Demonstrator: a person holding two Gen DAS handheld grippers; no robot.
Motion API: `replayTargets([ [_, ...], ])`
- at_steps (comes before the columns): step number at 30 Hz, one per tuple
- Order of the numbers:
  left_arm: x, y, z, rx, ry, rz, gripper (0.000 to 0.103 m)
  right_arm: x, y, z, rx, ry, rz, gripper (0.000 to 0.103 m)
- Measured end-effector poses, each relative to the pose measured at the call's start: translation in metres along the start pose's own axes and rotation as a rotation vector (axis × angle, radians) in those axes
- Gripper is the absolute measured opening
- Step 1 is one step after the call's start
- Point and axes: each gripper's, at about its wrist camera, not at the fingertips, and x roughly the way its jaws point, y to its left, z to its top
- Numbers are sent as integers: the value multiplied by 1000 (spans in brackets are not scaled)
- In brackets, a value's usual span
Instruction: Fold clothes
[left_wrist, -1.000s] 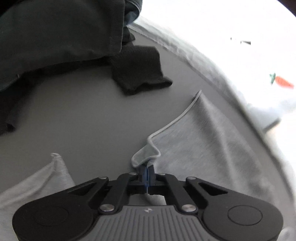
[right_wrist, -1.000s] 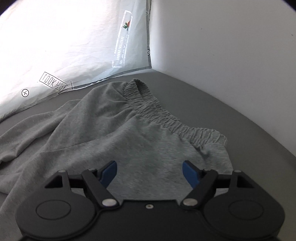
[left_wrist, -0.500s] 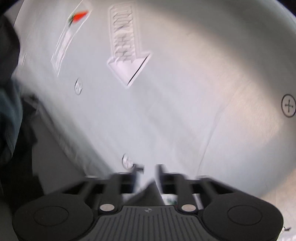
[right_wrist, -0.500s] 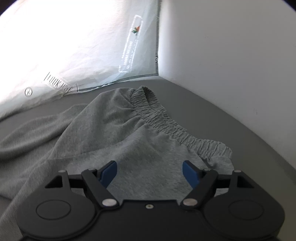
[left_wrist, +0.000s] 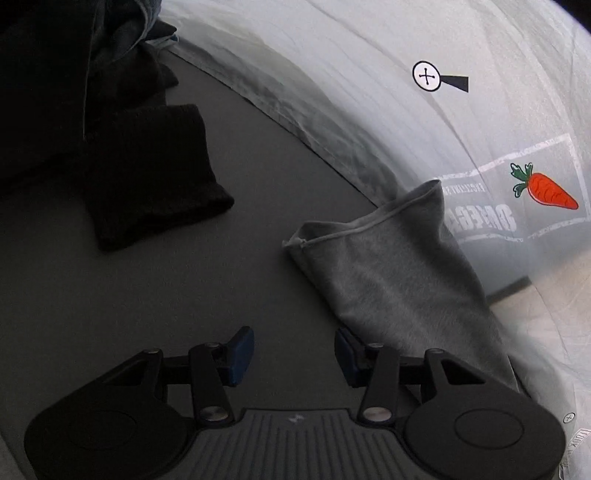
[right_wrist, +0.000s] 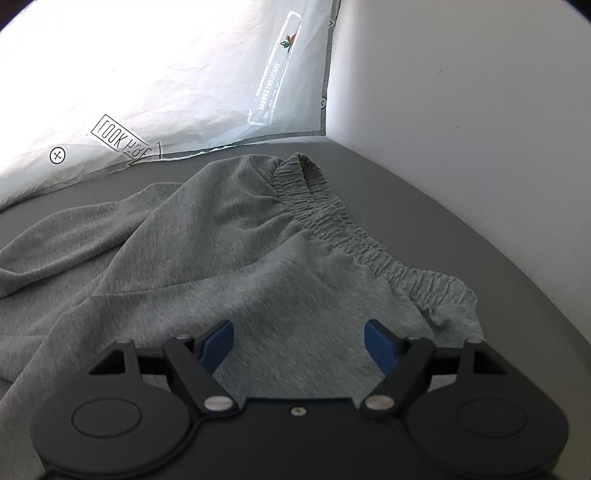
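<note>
Grey sweatpants lie on the dark grey table. In the left wrist view one pant leg (left_wrist: 391, 273) runs from the lower right up to its hemmed cuff by the white sheet. My left gripper (left_wrist: 293, 356) is open and empty, just left of that leg above the bare table. In the right wrist view the pants' body (right_wrist: 236, 258) is spread out with the elastic waistband (right_wrist: 354, 236) at the right. My right gripper (right_wrist: 299, 341) is open and empty, low over the fabric below the waistband.
A pile of dark clothes (left_wrist: 74, 74) sits at the table's upper left, with a black folded piece (left_wrist: 147, 173) beside it. A white printed sheet with a carrot logo (left_wrist: 543, 190) hangs along the table's far edge. A white wall (right_wrist: 480, 92) borders the right side.
My left gripper was shut on the grey cuff, swung up and across with it, and has now opened and let it go; the leg lies extended. The right gripper moved slightly forward.
</note>
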Motion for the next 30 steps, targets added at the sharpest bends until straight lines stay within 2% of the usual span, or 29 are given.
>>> replayTargets([
  [3, 12, -15, 12, 17, 1, -64, 49, 1, 1, 0, -3, 1, -6, 79],
  [4, 17, -23, 15, 31, -7, -64, 44, 1, 2, -1, -6, 3, -8, 79],
  [5, 22, -32, 19, 53, -5, -62, 25, 2, 2, -2, -9, 7, -11, 79],
  [7, 41, -47, 26, 89, 17, -58, 1, 2, 4, -4, -16, 14, -15, 79],
  [11, 53, -74, 36, 136, -22, -76, 0, 3, 6, -8, -42, 25, -31, 79],
  [15, 40, -101, 50, 214, -108, -161, 0, 4, 7, -8, -60, 28, -45, 79],
  [18, 40, -115, 59, 289, -125, -219, 13, 6, 9, -8, -46, 33, -41, 79],
  [19, 42, -116, 59, 303, -112, -216, 22, 7, 11, -8, -45, 34, -39, 79],
  [20, 42, -114, 57, 299, -106, -199, 24, 7, 12, -8, -49, 34, -38, 79],
  [22, 43, -108, 54, 288, -96, -163, 24, 6, 14, -9, -60, 30, -39, 79],
  [27, 31, -76, 33, 258, -129, -29, 24, 5, 15, -9, -65, 28, -71, 79],
  [29, 42, -70, 28, 293, -91, 1, 24, 7, 18, -8, -78, 28, -75, 79],
  [30, 48, -70, 29, 283, -84, -8, 24, 9, 20, -6, -84, 27, -72, 79],
])
